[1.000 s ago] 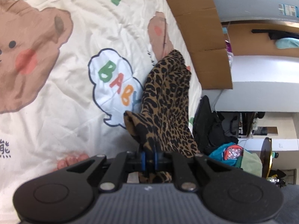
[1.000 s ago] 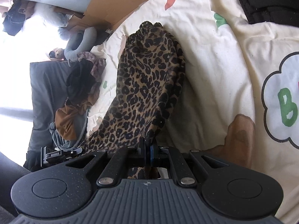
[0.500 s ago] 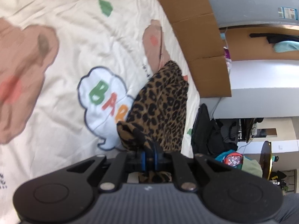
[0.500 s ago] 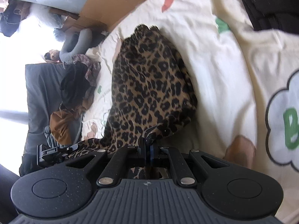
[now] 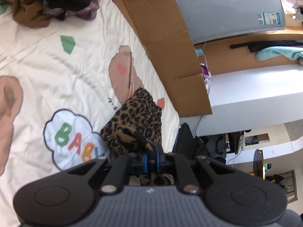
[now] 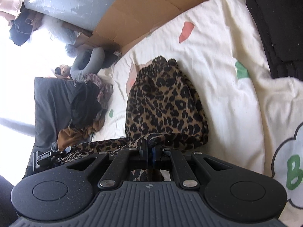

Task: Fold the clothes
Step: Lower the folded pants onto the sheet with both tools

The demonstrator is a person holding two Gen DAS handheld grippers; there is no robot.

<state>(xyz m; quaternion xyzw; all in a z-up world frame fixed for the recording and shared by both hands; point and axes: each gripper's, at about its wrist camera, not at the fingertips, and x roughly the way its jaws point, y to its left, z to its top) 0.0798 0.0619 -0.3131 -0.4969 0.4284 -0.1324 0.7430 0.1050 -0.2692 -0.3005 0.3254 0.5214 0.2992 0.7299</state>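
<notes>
A leopard-print garment (image 5: 140, 121) lies bunched on a cream bedspread (image 5: 56, 71) printed with bears and a "BABY" cloud. My left gripper (image 5: 151, 154) is shut on one edge of it, the cloth pinched between the blue pads. In the right wrist view the same leopard-print garment (image 6: 164, 102) rises in a folded hump, and my right gripper (image 6: 149, 149) is shut on another edge. A strip of the fabric stretches left from the right gripper toward the left gripper (image 6: 47, 156), seen at the lower left.
A heap of dark and brown clothes (image 5: 53, 1) sits at the far end of the bed. Flattened cardboard (image 5: 170, 47) lines the bed's side, with a grey mattress (image 5: 227, 5) behind it. A black bag (image 5: 187, 141) stands on the floor beside the bed.
Both grippers have lifted and carried the held edges forward over the garment, which now looks shorter and more doubled up. Both views have swung toward the far end of the bed.
</notes>
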